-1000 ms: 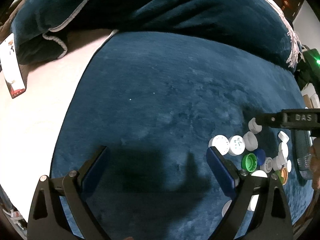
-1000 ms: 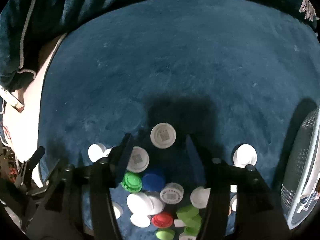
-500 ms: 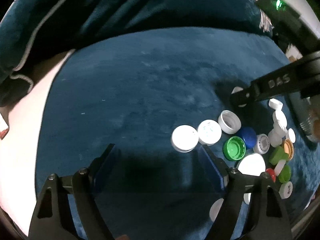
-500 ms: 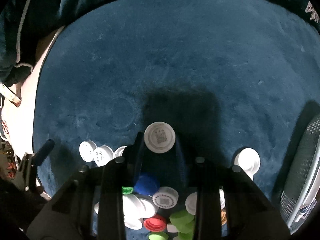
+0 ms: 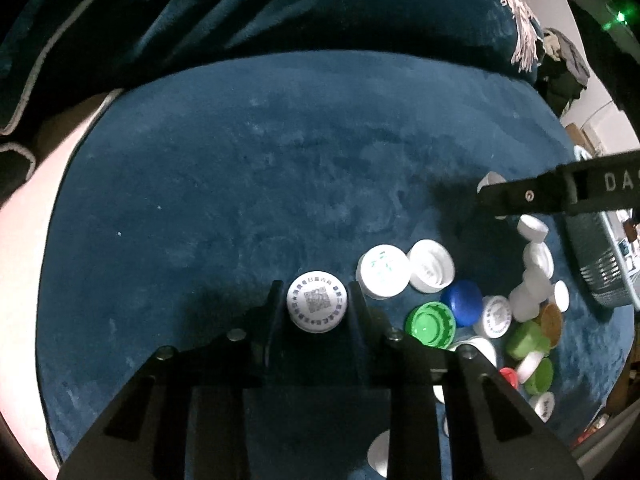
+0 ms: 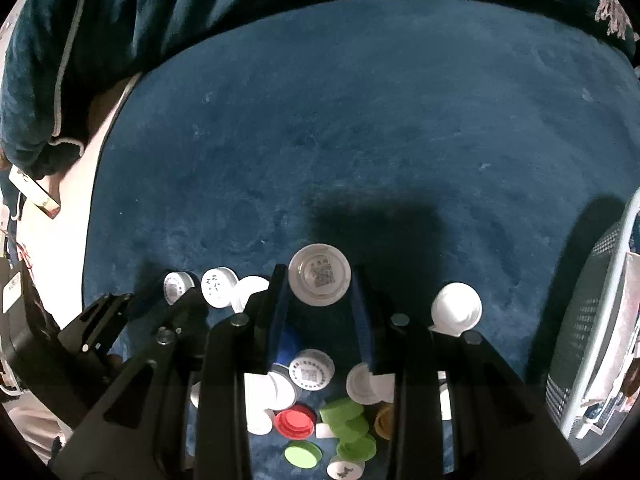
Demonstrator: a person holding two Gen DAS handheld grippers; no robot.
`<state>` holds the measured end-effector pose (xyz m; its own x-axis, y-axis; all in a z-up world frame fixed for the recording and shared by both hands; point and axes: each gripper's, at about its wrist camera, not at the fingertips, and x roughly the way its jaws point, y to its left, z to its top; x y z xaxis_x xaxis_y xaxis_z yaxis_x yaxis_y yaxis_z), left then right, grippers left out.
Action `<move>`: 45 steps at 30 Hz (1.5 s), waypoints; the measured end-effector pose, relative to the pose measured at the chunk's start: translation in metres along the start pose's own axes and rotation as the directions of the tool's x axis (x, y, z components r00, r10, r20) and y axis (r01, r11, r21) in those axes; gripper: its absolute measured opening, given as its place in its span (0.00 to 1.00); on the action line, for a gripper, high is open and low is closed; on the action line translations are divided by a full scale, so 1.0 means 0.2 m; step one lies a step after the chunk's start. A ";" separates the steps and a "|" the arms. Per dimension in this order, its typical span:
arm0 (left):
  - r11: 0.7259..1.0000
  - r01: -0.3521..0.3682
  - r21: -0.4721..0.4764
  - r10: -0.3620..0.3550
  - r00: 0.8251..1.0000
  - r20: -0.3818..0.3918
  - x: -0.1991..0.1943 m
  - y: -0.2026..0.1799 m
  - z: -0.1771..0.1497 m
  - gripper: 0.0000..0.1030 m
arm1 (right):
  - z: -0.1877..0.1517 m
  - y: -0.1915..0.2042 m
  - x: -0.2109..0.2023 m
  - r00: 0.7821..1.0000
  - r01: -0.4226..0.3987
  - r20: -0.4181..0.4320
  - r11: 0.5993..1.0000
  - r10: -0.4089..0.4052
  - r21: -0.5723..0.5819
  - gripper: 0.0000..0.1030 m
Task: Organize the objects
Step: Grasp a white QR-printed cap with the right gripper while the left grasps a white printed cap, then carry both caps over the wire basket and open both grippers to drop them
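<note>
A heap of bottle caps, white, green, blue and red, lies on a dark blue plush cloth. In the left wrist view my left gripper is shut on a white cap with a QR code; a green cap and a blue cap lie to its right. In the right wrist view my right gripper is shut on another white QR-code cap, held above the heap. The right gripper's finger also shows in the left wrist view.
A white mesh basket stands at the right edge; it also shows in the left wrist view. A folded dark blue blanket lies at the back. A pale bare surface lies to the left of the cloth.
Both grippers closed: the left one moved right to the heap's edge and shut on a white cap; the right one shut on its white QR cap and lifted it.
</note>
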<state>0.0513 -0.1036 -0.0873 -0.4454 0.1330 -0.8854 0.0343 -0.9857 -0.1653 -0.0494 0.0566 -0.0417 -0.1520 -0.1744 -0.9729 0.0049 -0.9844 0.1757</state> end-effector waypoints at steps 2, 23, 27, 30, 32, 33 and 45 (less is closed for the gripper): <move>1.000 -0.001 0.000 0.001 1.000 0.017 -0.04 -0.01 0.01 0.30 | -0.02 -0.01 -0.03 1.000 -0.002 0.009 1.000 0.002 0.000 0.31; 0.976 0.209 0.058 -0.215 0.968 0.129 -0.37 -0.47 0.22 0.30 | -0.25 -0.39 -0.55 0.974 -0.065 0.225 0.983 0.025 0.172 0.31; 0.950 0.298 0.097 -0.310 0.938 0.153 -0.46 -0.70 0.32 0.30 | -0.36 -0.64 -0.72 0.951 -0.073 0.307 0.960 -0.014 0.269 0.31; 0.925 0.351 0.144 -0.370 0.920 0.132 -0.47 -0.94 0.39 0.30 | -0.47 -0.85 -0.81 0.940 -0.068 0.336 0.930 -0.062 0.361 0.31; 0.911 0.371 0.181 -0.394 0.912 0.110 -0.46 -1.09 0.41 0.30 | -0.53 -1.00 -0.85 0.934 -0.068 0.344 0.902 -0.092 0.426 0.31; 0.903 0.382 0.196 -0.406 0.909 0.099 -0.45 -1.16 0.42 0.30 | -0.57 -1.09 -0.87 0.929 -0.060 0.349 0.883 -0.120 0.465 0.31; 0.856 0.433 0.282 -0.439 0.897 -0.045 -0.26 -1.76 0.40 0.30 | -0.71 -1.43 -0.88 0.926 -0.095 0.346 0.792 -0.151 0.603 0.31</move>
<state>-0.0086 0.2275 0.0516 -0.3747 0.5566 -0.7415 -0.4161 -0.8156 -0.4020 0.1153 0.3665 0.0570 -0.4830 -0.0049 -0.8756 -0.5774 -0.7499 0.3227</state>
